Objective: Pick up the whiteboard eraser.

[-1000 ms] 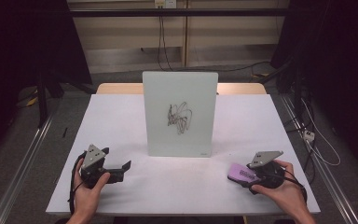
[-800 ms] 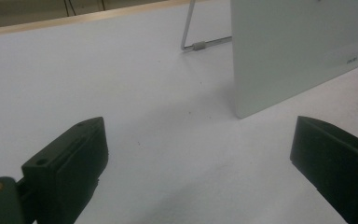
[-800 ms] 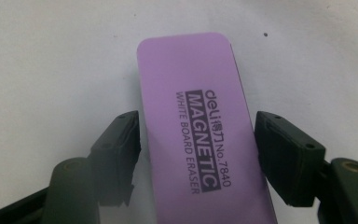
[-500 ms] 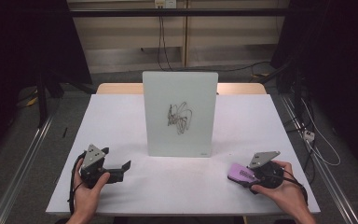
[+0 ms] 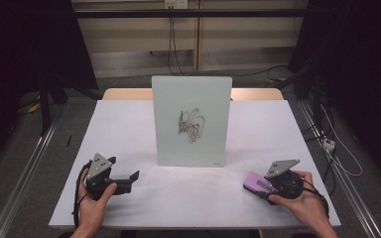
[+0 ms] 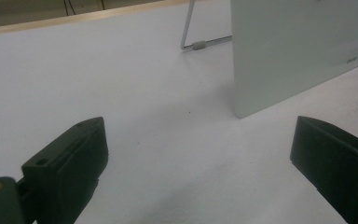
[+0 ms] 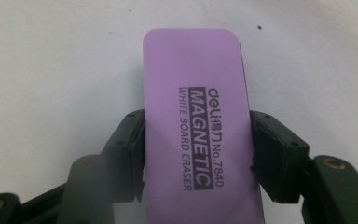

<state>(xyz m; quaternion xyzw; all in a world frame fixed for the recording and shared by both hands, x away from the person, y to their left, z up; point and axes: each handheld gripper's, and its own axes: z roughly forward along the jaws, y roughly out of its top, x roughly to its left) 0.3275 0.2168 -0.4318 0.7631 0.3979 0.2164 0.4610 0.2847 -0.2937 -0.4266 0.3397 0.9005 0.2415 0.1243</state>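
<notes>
A purple magnetic whiteboard eraser (image 7: 191,65) lies flat on the white table at the front right (image 5: 256,181). My right gripper (image 7: 198,122) has just been closing, and its pads now press on the eraser's two long sides, shut on it; it rests low on the table (image 5: 261,186). A small white board (image 5: 191,121) with a black scribble stands upright at the table's middle. At the front left my left gripper (image 5: 132,177) rests on the table, pointing right. Its jaws stand wide open (image 6: 196,140) with bare table between them, and the board's lower corner (image 6: 289,51) lies ahead.
The white tabletop (image 5: 129,129) has a wooden strip along its far edge. A metal stand leg (image 6: 189,42) props the board from behind. Cables run across the floor past the table, and dark curtains hang on both sides.
Both hands and the eraser keep their places. The right gripper's jaws have drawn in against the eraser's sides.
</notes>
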